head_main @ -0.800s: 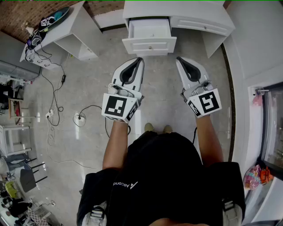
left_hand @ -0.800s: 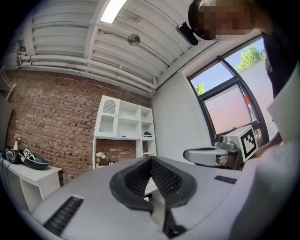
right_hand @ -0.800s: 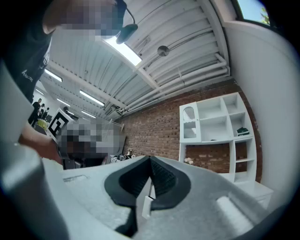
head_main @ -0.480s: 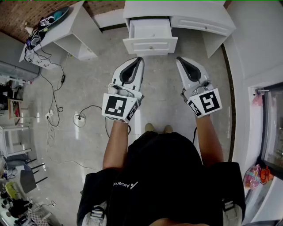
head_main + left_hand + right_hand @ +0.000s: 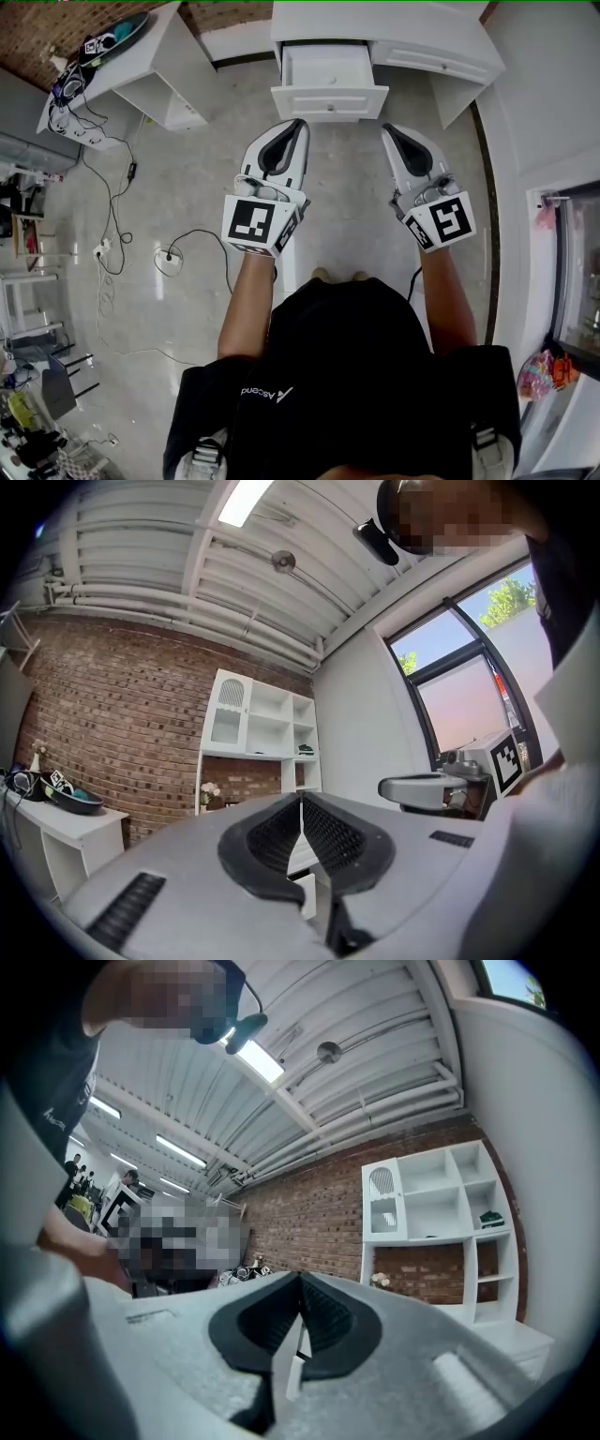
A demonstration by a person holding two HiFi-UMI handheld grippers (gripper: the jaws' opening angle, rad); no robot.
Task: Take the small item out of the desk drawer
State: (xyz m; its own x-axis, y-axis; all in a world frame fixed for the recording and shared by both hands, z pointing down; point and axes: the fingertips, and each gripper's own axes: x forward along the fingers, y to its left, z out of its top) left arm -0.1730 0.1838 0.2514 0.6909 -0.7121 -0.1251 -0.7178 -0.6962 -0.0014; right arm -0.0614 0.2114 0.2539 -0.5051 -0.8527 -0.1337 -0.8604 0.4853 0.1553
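Observation:
In the head view a white desk (image 5: 441, 37) stands at the top, its left drawer (image 5: 330, 77) pulled out. The drawer's inside looks white, and I can make out no small item in it. My left gripper (image 5: 299, 123) is held above the floor just short of the drawer front, shut and empty. Shut and empty as well, my right gripper (image 5: 385, 128) hovers below the desk's right half. The left gripper view shows its own closed tips (image 5: 301, 800) pointing up at the room. The closed right tips (image 5: 300, 1281) do the same in the right gripper view.
A white side table (image 5: 150, 52) with dark gear and cables stands at the upper left. Cords and a power strip (image 5: 169, 253) lie on the floor to the left. A glass-fronted cabinet (image 5: 581, 281) lines the right wall. A white shelf unit (image 5: 258, 747) stands against the brick wall.
The desk, the drawer and both grippers sit slightly further right in the head view. Both pairs of jaws have stayed shut.

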